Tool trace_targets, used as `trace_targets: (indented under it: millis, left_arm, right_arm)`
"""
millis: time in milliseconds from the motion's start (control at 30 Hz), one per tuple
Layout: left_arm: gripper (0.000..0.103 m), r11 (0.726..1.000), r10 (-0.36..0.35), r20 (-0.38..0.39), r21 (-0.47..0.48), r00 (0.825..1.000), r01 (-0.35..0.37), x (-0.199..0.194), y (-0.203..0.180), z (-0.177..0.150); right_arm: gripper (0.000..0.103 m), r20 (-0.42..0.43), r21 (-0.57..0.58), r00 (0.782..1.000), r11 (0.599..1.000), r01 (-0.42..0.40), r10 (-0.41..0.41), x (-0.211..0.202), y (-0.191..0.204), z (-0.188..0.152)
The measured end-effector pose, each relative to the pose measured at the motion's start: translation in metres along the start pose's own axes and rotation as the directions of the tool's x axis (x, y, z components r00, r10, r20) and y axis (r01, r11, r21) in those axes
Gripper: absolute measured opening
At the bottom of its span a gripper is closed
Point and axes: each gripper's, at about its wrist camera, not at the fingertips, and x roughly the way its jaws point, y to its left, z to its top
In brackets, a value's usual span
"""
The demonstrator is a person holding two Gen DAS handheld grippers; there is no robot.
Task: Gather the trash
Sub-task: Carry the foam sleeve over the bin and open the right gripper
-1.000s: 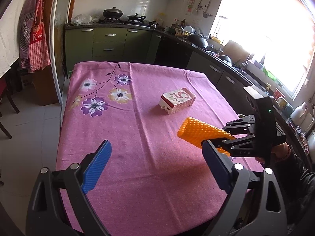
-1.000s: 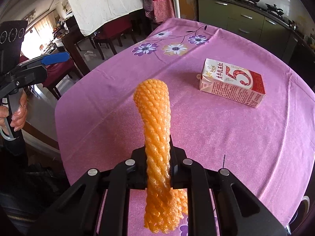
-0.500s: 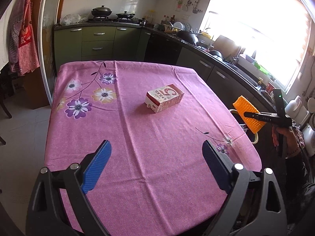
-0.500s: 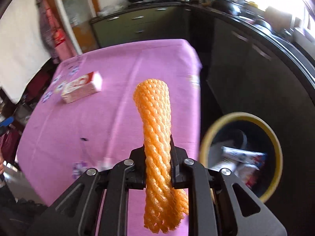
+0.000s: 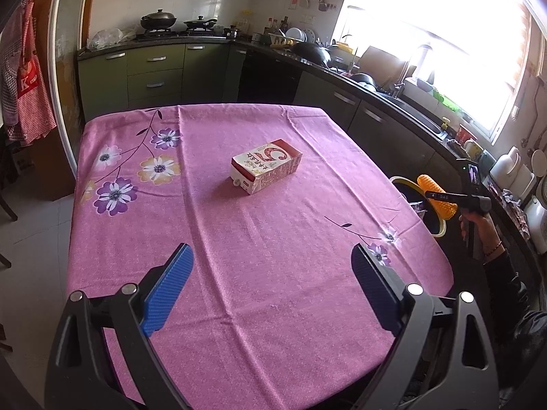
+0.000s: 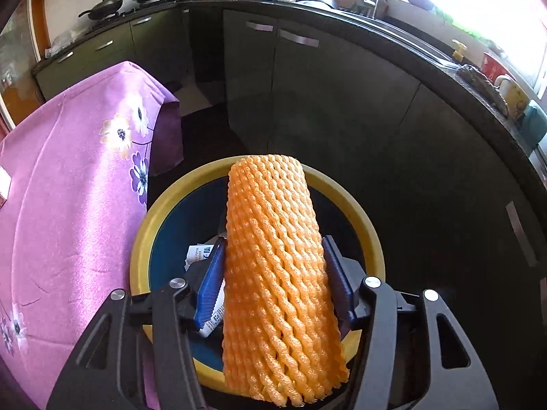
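An orange foam net sleeve (image 6: 277, 256) stands between the blue pads of my right gripper (image 6: 273, 273), directly above a yellow-rimmed trash bin (image 6: 154, 218) that holds paper scraps. The jaws have spread and the sleeve looks loose between them. In the left wrist view the sleeve (image 5: 436, 196) and bin rim (image 5: 441, 229) show past the table's right edge. A red-and-white milk carton (image 5: 266, 169) lies on the pink tablecloth (image 5: 239, 239). My left gripper (image 5: 270, 287) is open and empty above the table's near end.
Dark kitchen cabinets (image 6: 342, 95) and a cluttered counter (image 5: 393, 82) run behind the bin. The table corner with the flowered cloth (image 6: 68, 188) is to the bin's left. An apron (image 5: 24, 78) hangs at far left.
My right gripper swung off the table to above the bin and its jaws widened around the sleeve. My left gripper stayed open over the table.
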Motion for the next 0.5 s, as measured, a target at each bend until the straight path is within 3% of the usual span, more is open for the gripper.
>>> trace_targets:
  millis: [133, 233, 400, 500]
  left_arm:
    - [0.089, 1.0, -0.016, -0.018, 0.014, 1.0, 0.017, 0.01, -0.007, 0.002]
    - [0.089, 0.999, -0.022, -0.024, 0.029, 0.999, 0.023, 0.012, -0.014, 0.002]
    - [0.091, 0.996, -0.021, -0.028, 0.081, 0.999, 0.024, 0.018, -0.021, 0.007]
    - [0.092, 0.988, -0.031, -0.047, 0.149, 0.998, 0.038, 0.031, -0.026, 0.019]
  right_arm:
    - [0.066, 0.025, -0.009, 1.0, 1.0, 0.013, -0.013, -0.008, 0.001, -0.004]
    - [0.066, 0.033, 0.017, 0.999, 1.0, 0.008, -0.008, -0.006, -0.009, 0.005]
    - [0.067, 0.098, 0.075, 0.99, 0.991, -0.108, 0.101, -0.036, -0.01, 0.008]
    - [0.073, 0.151, 0.065, 0.977, 0.985, -0.162, 0.15, -0.063, 0.002, -0.002]
